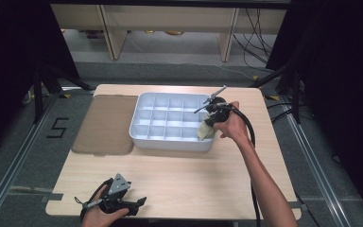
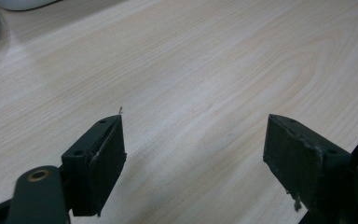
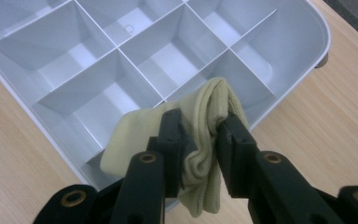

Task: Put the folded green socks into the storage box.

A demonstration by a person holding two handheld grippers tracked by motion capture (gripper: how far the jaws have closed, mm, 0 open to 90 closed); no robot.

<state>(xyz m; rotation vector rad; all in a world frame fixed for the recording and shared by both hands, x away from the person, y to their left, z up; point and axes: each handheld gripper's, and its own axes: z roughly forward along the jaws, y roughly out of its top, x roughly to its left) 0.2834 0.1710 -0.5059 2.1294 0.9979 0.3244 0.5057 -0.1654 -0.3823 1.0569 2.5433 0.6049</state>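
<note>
Pale yellow sock (image 3: 200, 140), ribbed knit, is pinched between the fingers of the right gripper (image 3: 200, 144), hanging over the near right corner compartment of the white divided tray (image 1: 144, 132). All the tray's compartments I can see are bare. The tray sits toward the far edge of the wood worktop (image 1: 179, 179), and a brownish lid (image 1: 105, 124) lies flat just left of it. The right forearm reaches in from the near right edge. The left gripper (image 2: 193, 149) rests by the near left corner, fingers spread wide with nothing between them.
</note>
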